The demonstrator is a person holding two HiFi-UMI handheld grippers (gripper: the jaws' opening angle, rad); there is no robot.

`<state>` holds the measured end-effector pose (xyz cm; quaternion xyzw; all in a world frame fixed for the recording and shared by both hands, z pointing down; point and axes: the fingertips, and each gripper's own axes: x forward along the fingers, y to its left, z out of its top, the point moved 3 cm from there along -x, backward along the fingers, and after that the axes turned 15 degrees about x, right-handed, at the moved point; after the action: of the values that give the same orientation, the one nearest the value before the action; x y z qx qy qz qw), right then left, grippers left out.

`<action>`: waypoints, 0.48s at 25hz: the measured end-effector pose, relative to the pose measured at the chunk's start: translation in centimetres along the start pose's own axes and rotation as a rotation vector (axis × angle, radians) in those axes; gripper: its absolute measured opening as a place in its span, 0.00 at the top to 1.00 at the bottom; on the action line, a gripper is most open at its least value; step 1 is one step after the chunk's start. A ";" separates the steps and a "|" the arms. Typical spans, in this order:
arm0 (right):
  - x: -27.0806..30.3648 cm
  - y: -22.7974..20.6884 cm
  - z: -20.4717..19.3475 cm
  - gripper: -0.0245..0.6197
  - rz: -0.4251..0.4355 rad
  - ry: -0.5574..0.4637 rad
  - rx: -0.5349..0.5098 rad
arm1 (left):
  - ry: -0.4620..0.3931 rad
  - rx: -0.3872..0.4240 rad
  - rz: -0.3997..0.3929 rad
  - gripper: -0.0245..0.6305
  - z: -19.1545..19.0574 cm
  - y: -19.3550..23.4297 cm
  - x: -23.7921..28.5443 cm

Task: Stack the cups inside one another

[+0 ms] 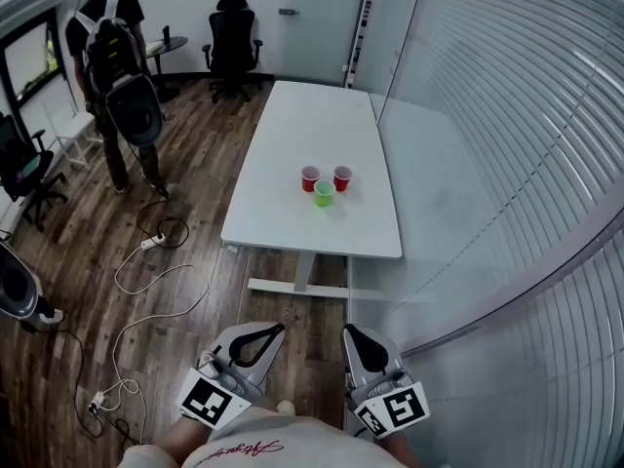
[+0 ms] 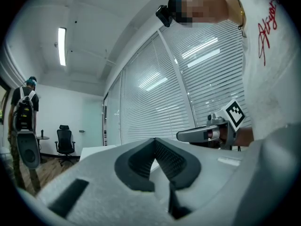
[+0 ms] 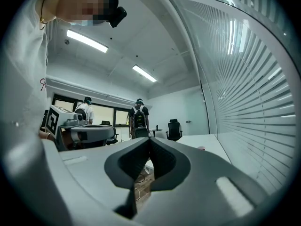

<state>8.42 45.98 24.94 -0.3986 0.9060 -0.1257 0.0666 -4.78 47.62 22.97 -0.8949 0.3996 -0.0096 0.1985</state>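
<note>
Three cups stand close together near the middle of the white table (image 1: 292, 125): a red cup (image 1: 310, 178) on the left, a second red cup (image 1: 342, 177) on the right, and a green cup (image 1: 325, 193) just in front of them. Both grippers hang well short of the table, close to my body. My left gripper (image 1: 276, 330) is shut and holds nothing. My right gripper (image 1: 348, 331) is also shut and empty. In the left gripper view the jaws (image 2: 155, 140) meet, and the right gripper (image 2: 207, 134) shows beside them. In the right gripper view, one cup's rim (image 3: 201, 148) peeks over the table.
A person with a backpack (image 1: 112, 57) stands at the far left on the wooden floor. Cables and a power strip (image 1: 146, 245) lie on the floor left of the table. A black office chair (image 1: 234, 47) stands behind it. A glass wall with blinds (image 1: 507, 164) runs along the right.
</note>
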 end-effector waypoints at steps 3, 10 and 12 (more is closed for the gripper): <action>-0.2 -0.3 0.1 0.96 0.008 0.007 0.002 | 0.006 -0.012 0.020 0.96 0.1 -0.3 0.1; 0.2 -0.5 -0.8 0.96 0.014 0.010 0.018 | 0.061 0.004 0.010 0.96 -1.4 -0.5 -0.6; 0.5 -0.9 -0.9 0.96 0.010 0.010 0.022 | 0.050 -0.004 0.019 0.96 -1.4 -0.2 -0.4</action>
<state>8.54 45.20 26.00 -0.3928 0.9068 -0.1374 0.0671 -5.13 47.54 24.35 -0.8910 0.4128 -0.0295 0.1869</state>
